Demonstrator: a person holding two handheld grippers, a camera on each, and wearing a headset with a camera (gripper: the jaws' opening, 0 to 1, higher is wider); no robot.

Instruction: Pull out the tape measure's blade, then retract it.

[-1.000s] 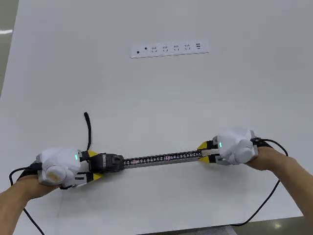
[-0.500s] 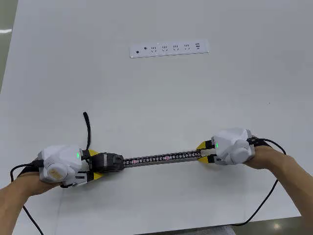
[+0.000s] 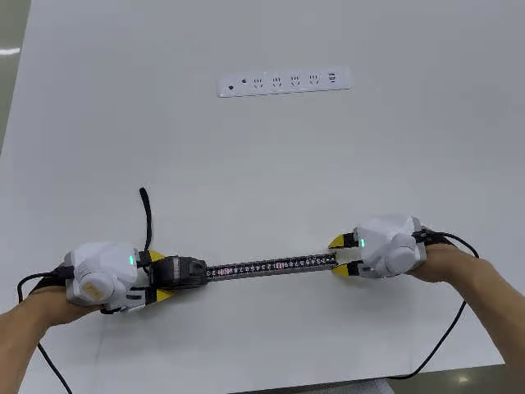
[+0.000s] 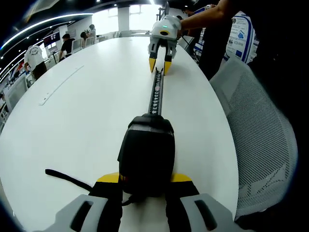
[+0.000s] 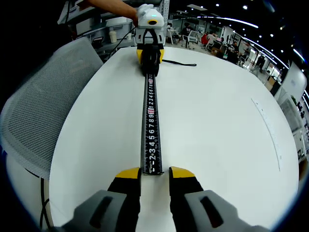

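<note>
Claw, left (head view): left claw [image 3: 157, 276] is clamped on the tape measure case [image 3: 182, 272], low left on the tabletop [image 3: 328, 164].
Claw, right (head view): right claw [image 3: 340, 255] is closed on the end of the blade [image 3: 271, 265], which runs straight between the two.
Surroundings (head view): power strip [image 3: 284, 81] well apart; strap [image 3: 148, 215] lies beside the case.
Left gripper view: case sits between the jaws; nothing lies across the blade.
Right gripper view: blade tip pinched, numerals up.
Step, judged: pull-out looks done; retraction is due.
Next move: guide the tip back toward the case, in line and slowly.

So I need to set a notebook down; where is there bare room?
Bare table lies between the power strip and the tape measure, with a narrower band between the tape measure and the near edge. Crowded: the line from left tool to right tool.
</note>
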